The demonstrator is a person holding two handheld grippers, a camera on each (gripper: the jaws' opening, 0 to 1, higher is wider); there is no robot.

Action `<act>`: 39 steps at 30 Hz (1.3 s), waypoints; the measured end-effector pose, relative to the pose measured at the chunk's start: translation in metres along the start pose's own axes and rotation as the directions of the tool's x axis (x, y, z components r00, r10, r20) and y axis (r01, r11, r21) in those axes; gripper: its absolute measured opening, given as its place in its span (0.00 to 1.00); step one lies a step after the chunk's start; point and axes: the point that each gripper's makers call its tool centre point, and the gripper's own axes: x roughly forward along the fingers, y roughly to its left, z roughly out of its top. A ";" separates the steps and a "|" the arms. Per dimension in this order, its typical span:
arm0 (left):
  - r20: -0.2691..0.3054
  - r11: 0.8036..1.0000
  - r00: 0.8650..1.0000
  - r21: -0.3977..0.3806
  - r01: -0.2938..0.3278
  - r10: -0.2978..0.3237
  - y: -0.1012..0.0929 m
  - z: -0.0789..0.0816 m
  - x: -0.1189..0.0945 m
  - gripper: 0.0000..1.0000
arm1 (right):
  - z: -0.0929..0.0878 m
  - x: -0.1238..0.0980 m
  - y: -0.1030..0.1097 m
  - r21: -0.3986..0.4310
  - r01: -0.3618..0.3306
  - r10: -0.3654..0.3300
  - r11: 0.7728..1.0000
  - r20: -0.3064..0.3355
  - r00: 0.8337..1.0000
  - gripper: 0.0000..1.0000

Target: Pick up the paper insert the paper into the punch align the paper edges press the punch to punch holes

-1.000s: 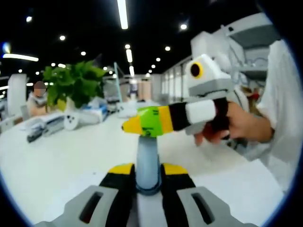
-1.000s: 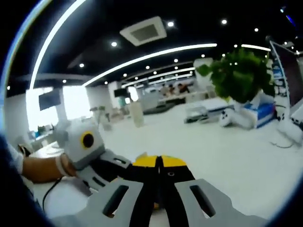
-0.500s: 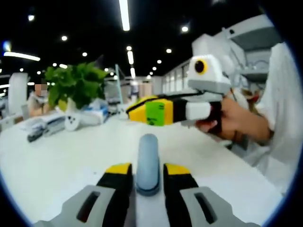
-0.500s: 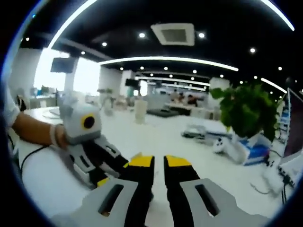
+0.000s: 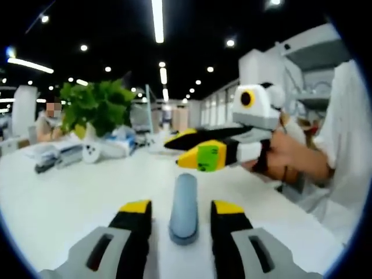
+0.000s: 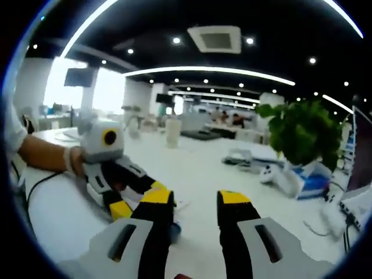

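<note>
**user1:** Since the earlier frames both sets of jaws have spread, and the right hand-held gripper (image 5: 200, 152) has drifted up off the punch (image 5: 184, 207). Left hand-held gripper (image 5: 182, 211) is wide open now, straddling it without touching.

**user2:** Yeah, right one (image 6: 195, 200) is wide too, holding nothing. No paper that I can spot, so I'd find the sheet before closing on anything. Punch is a grey-blue rounded bar, lower centre of the left gripper view, lying on the white table (image 5: 70, 192). Looks smooth, probably slippery.
</note>
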 end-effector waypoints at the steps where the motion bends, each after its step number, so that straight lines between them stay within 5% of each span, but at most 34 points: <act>1: 0.001 1.000 1.000 0.000 -0.002 0.002 0.000 0.000 0.000 0.47 | -0.001 -0.001 0.000 0.007 -0.003 0.003 1.000 0.001 1.000 0.33; 26: 0.112 0.998 0.993 -0.042 -0.043 0.048 0.011 0.038 -0.016 0.55 | -0.016 -0.030 -0.001 0.015 -0.065 0.066 0.998 -0.042 0.997 0.37; 30: 0.127 0.998 0.990 -0.046 -0.053 0.058 -0.001 0.043 -0.032 0.55 | -0.017 -0.033 0.008 0.019 -0.146 0.147 0.989 -0.041 0.988 0.38; 37: 0.048 0.998 0.997 -0.038 -0.050 0.052 -0.052 0.014 -0.055 0.55 | -0.026 -0.037 0.020 0.033 -0.237 0.238 0.971 -0.025 0.971 0.38; 39: 0.043 0.998 0.997 -0.042 -0.055 0.057 -0.054 0.009 -0.064 0.55 | -0.027 -0.037 0.025 0.023 -0.261 0.261 0.965 -0.021 0.965 0.38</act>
